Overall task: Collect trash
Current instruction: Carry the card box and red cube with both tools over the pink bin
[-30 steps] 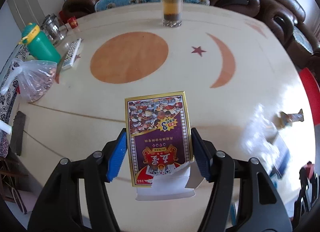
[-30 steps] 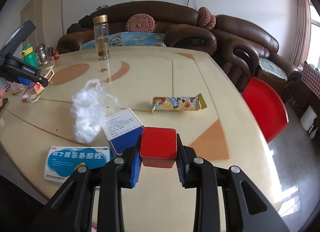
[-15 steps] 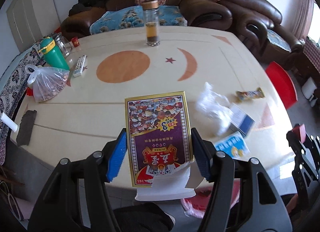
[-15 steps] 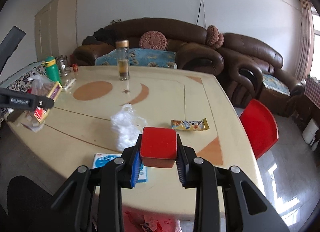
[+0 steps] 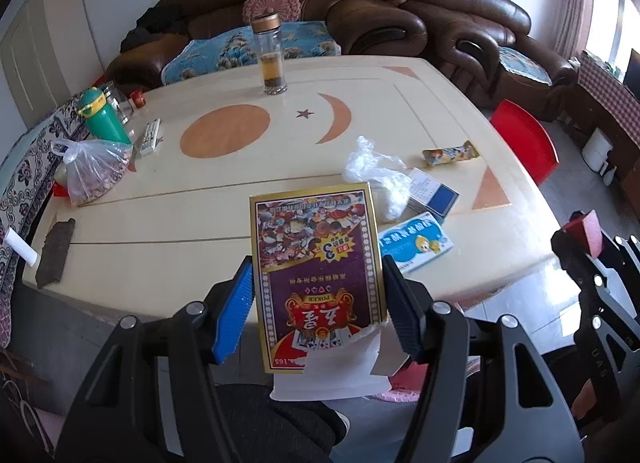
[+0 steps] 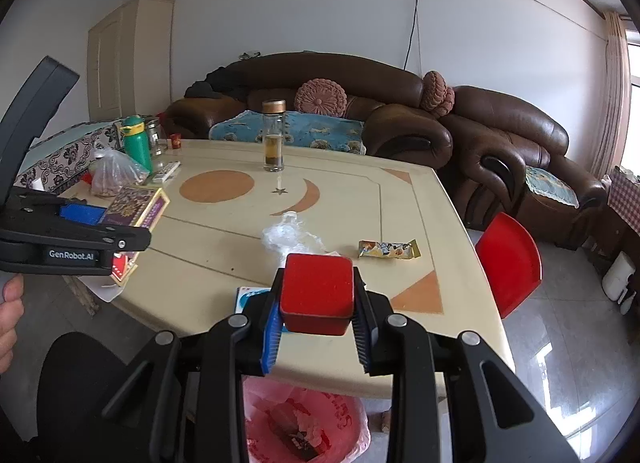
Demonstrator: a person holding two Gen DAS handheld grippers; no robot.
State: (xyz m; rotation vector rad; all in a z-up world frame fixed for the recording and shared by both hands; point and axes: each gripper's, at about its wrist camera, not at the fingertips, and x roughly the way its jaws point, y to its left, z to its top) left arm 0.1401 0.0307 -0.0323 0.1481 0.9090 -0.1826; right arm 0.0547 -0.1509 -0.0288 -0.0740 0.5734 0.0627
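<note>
Glossy bench, glossy leather

The bench [image 5: 420, 95] looked smooth and shiny; the card box [image 5: 318, 263] was printed cardboard, the sofa [image 6: 500, 131] leather.

Glass tea bottle [image 5: 270, 57], green flask [image 5: 102, 118], remote [image 5: 150, 136], brown sofa [image 6: 400, 111]

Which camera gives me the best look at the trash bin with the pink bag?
The right wrist view: the pink-lined bin sits below the table edge, with its opening and trash inside visible between the right claw arms. The left wrist view shows only slivers of pink behind the poker card box.
</note>
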